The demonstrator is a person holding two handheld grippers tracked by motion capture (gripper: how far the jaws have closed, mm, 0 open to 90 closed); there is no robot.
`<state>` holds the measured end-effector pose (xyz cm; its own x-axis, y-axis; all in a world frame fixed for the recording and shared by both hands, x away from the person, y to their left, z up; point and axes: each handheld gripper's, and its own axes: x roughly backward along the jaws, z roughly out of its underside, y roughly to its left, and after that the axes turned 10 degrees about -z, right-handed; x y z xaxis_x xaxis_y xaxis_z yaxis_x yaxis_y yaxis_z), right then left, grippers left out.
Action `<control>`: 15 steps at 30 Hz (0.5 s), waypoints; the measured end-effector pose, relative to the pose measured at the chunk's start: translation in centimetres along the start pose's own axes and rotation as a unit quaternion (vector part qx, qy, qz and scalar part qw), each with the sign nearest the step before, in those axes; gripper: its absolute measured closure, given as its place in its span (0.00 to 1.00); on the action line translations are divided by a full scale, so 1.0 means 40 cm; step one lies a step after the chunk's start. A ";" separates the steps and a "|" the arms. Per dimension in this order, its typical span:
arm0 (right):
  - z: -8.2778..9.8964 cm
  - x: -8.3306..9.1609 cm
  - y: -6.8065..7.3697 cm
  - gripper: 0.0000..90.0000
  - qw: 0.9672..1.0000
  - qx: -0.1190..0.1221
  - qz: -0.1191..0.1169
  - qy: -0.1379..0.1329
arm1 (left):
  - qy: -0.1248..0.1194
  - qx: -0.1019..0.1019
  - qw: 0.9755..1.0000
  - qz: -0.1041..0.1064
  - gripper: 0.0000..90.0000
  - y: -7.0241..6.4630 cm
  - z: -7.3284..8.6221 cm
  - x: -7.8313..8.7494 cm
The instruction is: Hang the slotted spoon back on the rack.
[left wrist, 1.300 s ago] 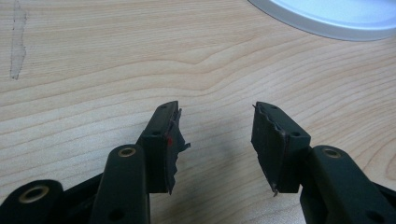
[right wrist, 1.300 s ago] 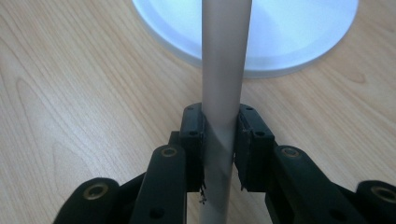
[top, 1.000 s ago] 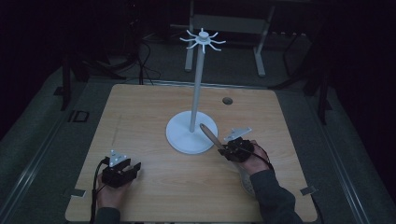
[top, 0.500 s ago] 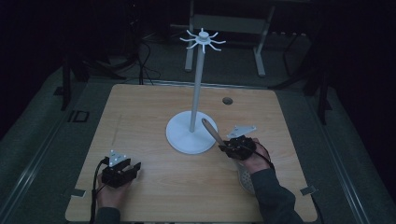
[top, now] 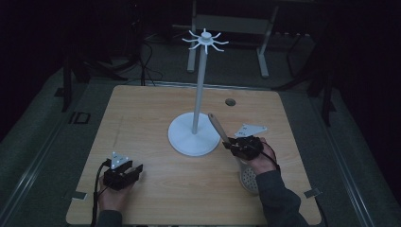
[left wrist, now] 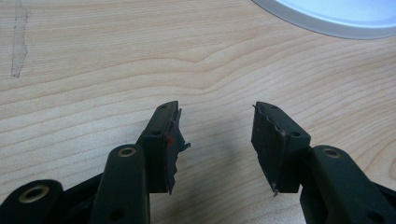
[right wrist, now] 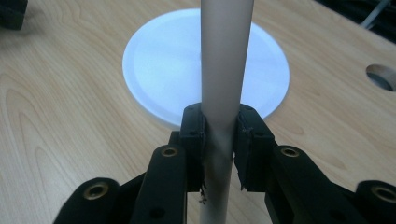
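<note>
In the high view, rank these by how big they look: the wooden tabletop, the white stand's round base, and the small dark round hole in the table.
1. Light wooden tabletop, by far the largest.
2. Round white base of the tall stand.
3. Small dark round hole in the tabletop, the smallest; it lies farther from the camera, but the gap is too wide for that to matter.

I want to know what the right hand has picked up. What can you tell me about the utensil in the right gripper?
The utensil has a long, round handle, pale wood by its look. The right gripper is shut on that handle, one jaw on each side. In the high view it slants up and to the left from the gripper, its tip in front of the white stand's base. Below the hand hangs a round, perforated, metal-looking head, seemingly a skimmer, over the table.
</note>
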<state>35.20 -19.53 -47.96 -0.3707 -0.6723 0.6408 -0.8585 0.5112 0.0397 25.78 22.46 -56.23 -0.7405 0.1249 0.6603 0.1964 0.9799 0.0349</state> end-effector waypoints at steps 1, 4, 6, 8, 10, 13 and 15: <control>-0.001 0.003 0.000 0.83 1.000 0.000 0.002 -0.004 | 0.000 -0.001 1.000 -0.001 0.57 0.000 0.000 0.001; -0.004 0.006 0.001 0.83 1.000 0.001 0.003 -0.015 | -0.002 0.000 1.000 0.000 0.57 0.001 0.000 0.002; -0.007 0.008 0.003 0.83 1.000 0.003 0.002 -0.021 | -0.001 -0.001 1.000 -0.001 0.57 0.001 0.000 0.002; -0.008 0.009 0.003 0.83 1.000 0.004 0.003 -0.023 | 0.000 -0.002 1.000 -0.001 0.57 0.001 0.000 0.002; -0.012 0.009 0.005 0.83 1.000 0.005 0.003 -0.031 | -0.001 -0.001 1.000 0.000 0.57 0.001 0.000 0.003; -0.016 0.011 0.007 0.83 0.999 0.004 0.004 -0.036 | -0.002 -0.001 1.000 0.001 0.57 0.000 0.000 0.003; -0.017 0.011 0.008 0.83 0.999 0.005 0.005 -0.037 | -0.002 -0.001 1.000 0.002 0.57 -0.001 0.000 0.003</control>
<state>35.01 -19.32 -47.15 -0.4045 -0.7048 0.5828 -0.8580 0.5130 0.0249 25.69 22.43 -56.17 -0.7423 0.1298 0.6574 0.2007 0.9791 0.0334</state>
